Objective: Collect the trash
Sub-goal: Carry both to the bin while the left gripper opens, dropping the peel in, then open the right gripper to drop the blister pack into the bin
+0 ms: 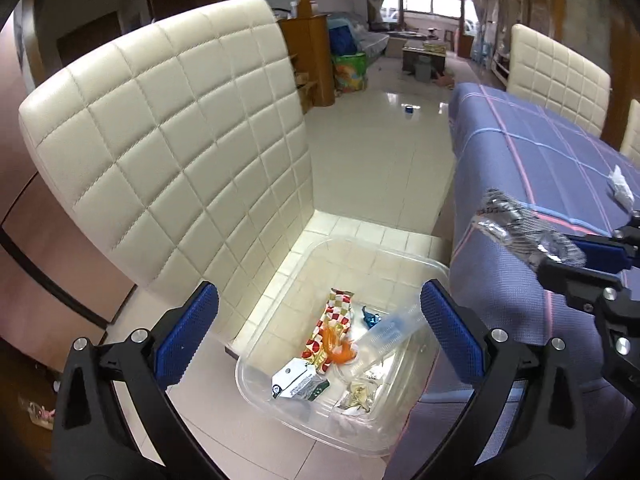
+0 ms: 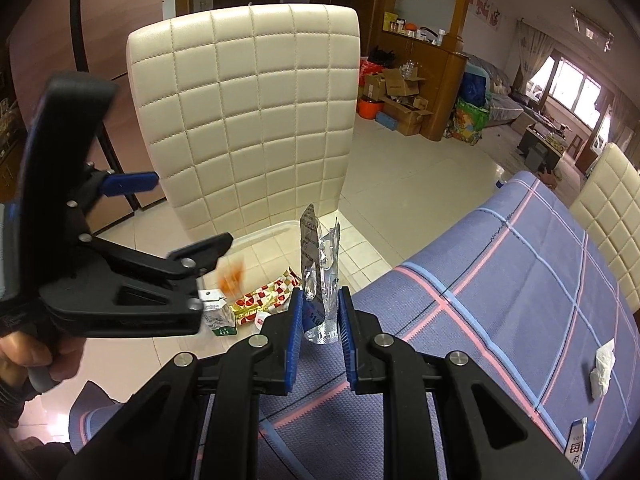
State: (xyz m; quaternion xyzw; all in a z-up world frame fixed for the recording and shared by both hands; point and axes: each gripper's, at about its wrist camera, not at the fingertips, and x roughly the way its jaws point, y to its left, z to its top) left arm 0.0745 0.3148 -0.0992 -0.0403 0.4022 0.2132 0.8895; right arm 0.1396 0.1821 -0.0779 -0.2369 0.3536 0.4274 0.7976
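Note:
A clear plastic bin [image 1: 416, 258] stands on the seat of a cream quilted chair [image 1: 168, 152]. It holds a red checked wrapper [image 1: 328, 320], a small milk carton [image 1: 298, 382], a blurred clear tube with an orange end [image 1: 380, 338] and other scraps. My left gripper [image 1: 320, 340] is open above the bin, empty. My right gripper [image 2: 319, 320] is shut on a crumpled silver foil wrapper [image 2: 318, 264], held at the table's edge beside the chair; it shows in the left wrist view [image 1: 516, 228] too.
The table with a blue plaid cloth [image 2: 500, 280] carries a crumpled white tissue [image 2: 602, 368] and a small carton [image 2: 578, 448] at its right. Another cream chair [image 2: 612, 208] stands behind it. Tiled floor and living-room clutter lie beyond.

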